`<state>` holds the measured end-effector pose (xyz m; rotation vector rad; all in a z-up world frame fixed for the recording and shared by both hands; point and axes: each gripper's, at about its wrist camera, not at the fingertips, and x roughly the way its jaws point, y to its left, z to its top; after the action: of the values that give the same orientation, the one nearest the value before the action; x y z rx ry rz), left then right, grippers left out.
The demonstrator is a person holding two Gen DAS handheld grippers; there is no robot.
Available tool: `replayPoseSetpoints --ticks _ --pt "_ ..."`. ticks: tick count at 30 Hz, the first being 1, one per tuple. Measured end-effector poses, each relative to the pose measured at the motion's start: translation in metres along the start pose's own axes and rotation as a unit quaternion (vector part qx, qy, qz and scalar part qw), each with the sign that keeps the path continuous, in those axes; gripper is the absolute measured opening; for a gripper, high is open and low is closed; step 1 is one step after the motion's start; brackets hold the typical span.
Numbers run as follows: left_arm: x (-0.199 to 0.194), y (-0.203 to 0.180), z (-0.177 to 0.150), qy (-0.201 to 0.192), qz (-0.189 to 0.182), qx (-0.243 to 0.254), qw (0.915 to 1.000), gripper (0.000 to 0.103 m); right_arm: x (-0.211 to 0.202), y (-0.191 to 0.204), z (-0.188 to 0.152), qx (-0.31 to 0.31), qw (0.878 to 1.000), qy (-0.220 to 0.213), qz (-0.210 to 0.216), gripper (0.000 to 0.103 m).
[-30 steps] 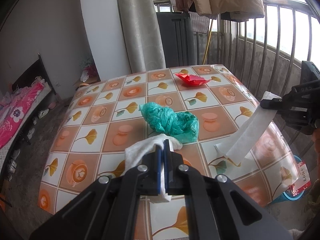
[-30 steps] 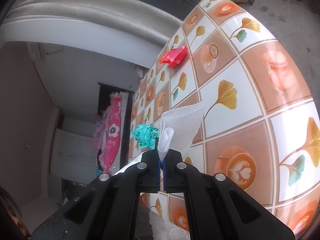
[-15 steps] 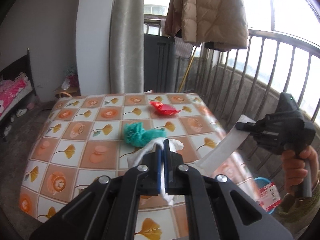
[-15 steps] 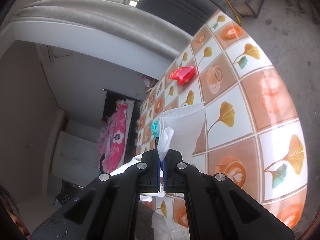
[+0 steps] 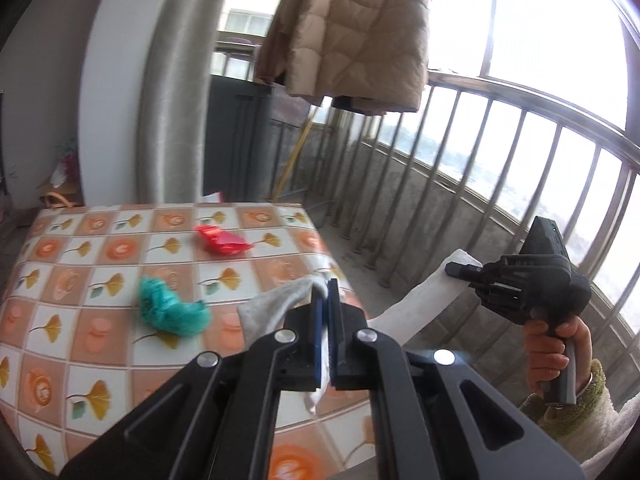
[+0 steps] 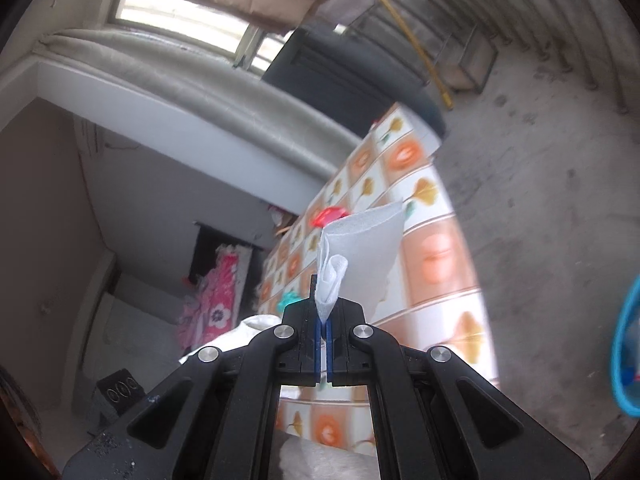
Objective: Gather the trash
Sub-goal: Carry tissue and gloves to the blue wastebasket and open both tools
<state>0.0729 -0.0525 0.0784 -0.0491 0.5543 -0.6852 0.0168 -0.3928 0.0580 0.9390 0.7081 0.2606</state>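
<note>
Above the near corner of the worktop (image 5: 80,360), a long strip of white tissue (image 5: 416,304) is stretched between the two tools. The left tool (image 5: 327,300) is pressed together on one crumpled end, with soft folds bunched out to the left of its blue-lined pads. The right tool (image 5: 460,269), gripped by a hand (image 5: 552,350) with a fuzzy green-and-cream sleeve (image 5: 572,416) behind it, is pinched tight on the other end; from its own camera the tissue (image 6: 360,256) is seen rolled into a little cone at the tips of that tool (image 6: 323,312) and fanned out flat beyond them.

The worktop is covered in a glossy oilcloth with orange and white squares, ginkgo leaves and coffee cups printed on it. Two more bits of trash are left lying on it: a scrunched teal plastic bag (image 5: 172,308) near the middle and a crumpled red wrapper (image 5: 222,240) further back, well apart from each other.

To the right of the worktop edge, bare concrete floor (image 6: 540,200) is seen up to the metal balcony railing (image 5: 500,160). A blue basket rim (image 6: 624,344) is caught at the far right of the right wrist view, down on that floor. A puffy tan quilted jacket (image 5: 352,28) is hung overhead.
</note>
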Motion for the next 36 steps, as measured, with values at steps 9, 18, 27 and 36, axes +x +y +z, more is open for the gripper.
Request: replayPoseSetpoints --ticks 9,18,27,36 --pt "0.069 -0.105 0.001 0.069 -0.121 0.076 0.9872 0.002 -0.104 -0.063 -0.003 0.033 0.99 -0.07 -0.122 0.0" --pt "0.153 -0.214 -0.049 0.188 -0.215 0.131 0.9492 0.002 -0.133 -0.131 -0.008 0.07 0.967 -0.072 -0.236 0.0" --pt "0.228 -0.299 -0.111 0.267 -0.272 0.177 0.9075 0.003 -0.14 -0.236 -0.033 0.107 0.934 0.005 -0.342 0.012" --pt "0.276 -0.294 -0.151 0.333 -0.241 0.141 0.9007 0.034 -0.144 -0.335 -0.084 0.205 0.9 0.037 -0.383 0.055"
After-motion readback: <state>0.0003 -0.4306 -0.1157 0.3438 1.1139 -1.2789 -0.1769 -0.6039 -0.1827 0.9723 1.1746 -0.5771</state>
